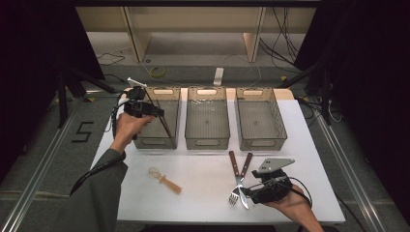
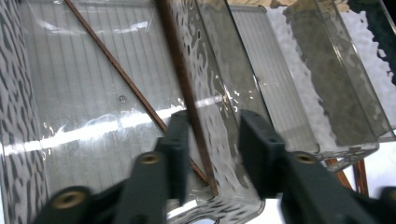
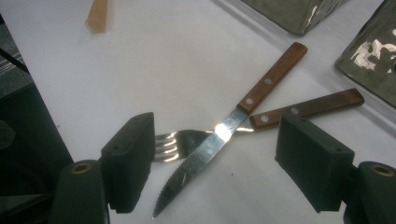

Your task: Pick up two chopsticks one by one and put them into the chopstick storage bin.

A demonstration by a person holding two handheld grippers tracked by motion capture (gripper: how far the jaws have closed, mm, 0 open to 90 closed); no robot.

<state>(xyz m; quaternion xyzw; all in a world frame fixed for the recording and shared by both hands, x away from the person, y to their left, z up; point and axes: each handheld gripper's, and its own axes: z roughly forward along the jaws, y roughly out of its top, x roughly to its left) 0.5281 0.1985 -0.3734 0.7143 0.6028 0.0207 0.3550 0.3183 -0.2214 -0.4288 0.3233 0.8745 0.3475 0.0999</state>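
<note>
Two thin brown sticks (image 1: 167, 128) lean in the left clear bin (image 1: 155, 143). My left gripper (image 1: 157, 112) is open over that bin. In the left gripper view one stick (image 2: 180, 70) passes between the jaws of the left gripper (image 2: 215, 123) near the left one, unclamped, and the other stick (image 2: 121, 77) lies on the bin floor. A wooden-handled knife (image 1: 233, 164) and fork (image 1: 246, 164) lie crossed on the white table (image 1: 203, 169). My right gripper (image 1: 244, 191) is open just above them; its own view has the right gripper (image 3: 217, 128) straddling the knife (image 3: 273, 77) and fork (image 3: 313, 107).
Middle bin (image 1: 207, 143) and right bin (image 1: 261, 143) stand in a row with the left one at the table's far side. A small whisk with a wooden handle (image 1: 164, 181) lies front left of centre; its handle end (image 3: 98, 16) is also in the right gripper view.
</note>
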